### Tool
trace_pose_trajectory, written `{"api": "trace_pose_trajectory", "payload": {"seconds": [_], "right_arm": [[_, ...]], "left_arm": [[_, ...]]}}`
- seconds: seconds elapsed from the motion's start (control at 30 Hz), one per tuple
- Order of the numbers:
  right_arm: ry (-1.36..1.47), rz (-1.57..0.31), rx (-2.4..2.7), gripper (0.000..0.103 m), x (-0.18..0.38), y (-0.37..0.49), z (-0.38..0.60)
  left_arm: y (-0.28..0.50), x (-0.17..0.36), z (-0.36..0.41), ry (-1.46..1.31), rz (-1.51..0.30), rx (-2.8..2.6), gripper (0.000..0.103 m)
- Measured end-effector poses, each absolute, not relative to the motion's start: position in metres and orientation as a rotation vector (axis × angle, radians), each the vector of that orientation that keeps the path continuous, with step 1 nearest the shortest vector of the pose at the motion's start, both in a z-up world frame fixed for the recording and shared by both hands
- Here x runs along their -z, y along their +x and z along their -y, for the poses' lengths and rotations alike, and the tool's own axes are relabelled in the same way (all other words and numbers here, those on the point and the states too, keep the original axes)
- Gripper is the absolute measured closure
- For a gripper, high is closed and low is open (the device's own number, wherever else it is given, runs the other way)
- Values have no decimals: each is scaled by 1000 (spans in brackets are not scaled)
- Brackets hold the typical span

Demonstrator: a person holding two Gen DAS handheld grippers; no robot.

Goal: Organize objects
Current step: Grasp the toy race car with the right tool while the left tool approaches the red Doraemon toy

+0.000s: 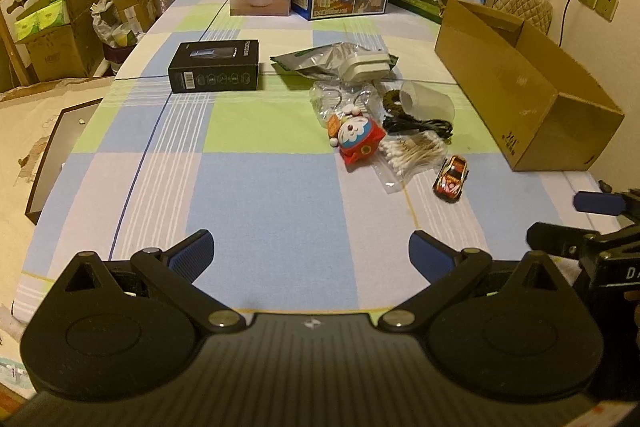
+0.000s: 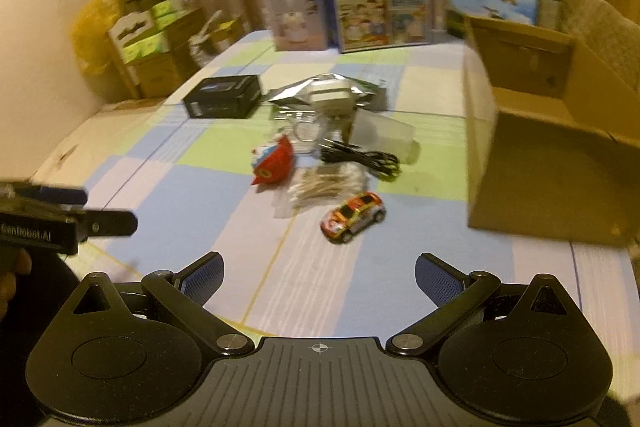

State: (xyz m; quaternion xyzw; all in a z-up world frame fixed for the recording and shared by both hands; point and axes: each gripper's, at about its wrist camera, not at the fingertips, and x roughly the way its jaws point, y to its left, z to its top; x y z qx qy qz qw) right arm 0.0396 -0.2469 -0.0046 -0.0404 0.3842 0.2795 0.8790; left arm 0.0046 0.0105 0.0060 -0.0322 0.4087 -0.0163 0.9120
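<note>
1. Currently both grippers are spread wide and empty: left gripper [image 1: 310, 253] and right gripper [image 2: 319, 277] hover over the near edge of the table [image 1: 248, 187], angled down.
2. Nearest to the right gripper: toy car [image 2: 353, 217]. Probably light, hard and rolls, so pinch across its sides.
3. Just past it, swab bag [image 1: 408, 153]: soft, slippery film; best taken at an edge.
4. Red toy [image 1: 360, 141] next to it looks light and rigid; grip across the body.
5. Cable [image 1: 420, 127] is limp, so grab the bundle's middle. Plastic cup [image 1: 430, 99] lies on its side and is likely to deform under squeeze.
6. Black box [image 1: 216, 67] sits apart to the left, stiff; take its short sides.
7. Carton [image 1: 528, 83], open on the right, is the likely destination.
</note>
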Motion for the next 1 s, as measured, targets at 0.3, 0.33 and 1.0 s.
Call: {"api": "trace_pose_trajectory", "payload": {"seconds": [0.3, 0.33, 1.0], "right_arm": [[-321, -784, -709, 3, 20, 80, 230], [-345, -779, -723, 3, 24, 84, 228], [-472, -860, -863, 31, 87, 167, 208]], "left_arm": [[40, -16, -19, -44, -818, 54, 1], [45, -15, -20, -45, -819, 57, 1], [123, 57, -30, -77, -884, 131, 1]]}}
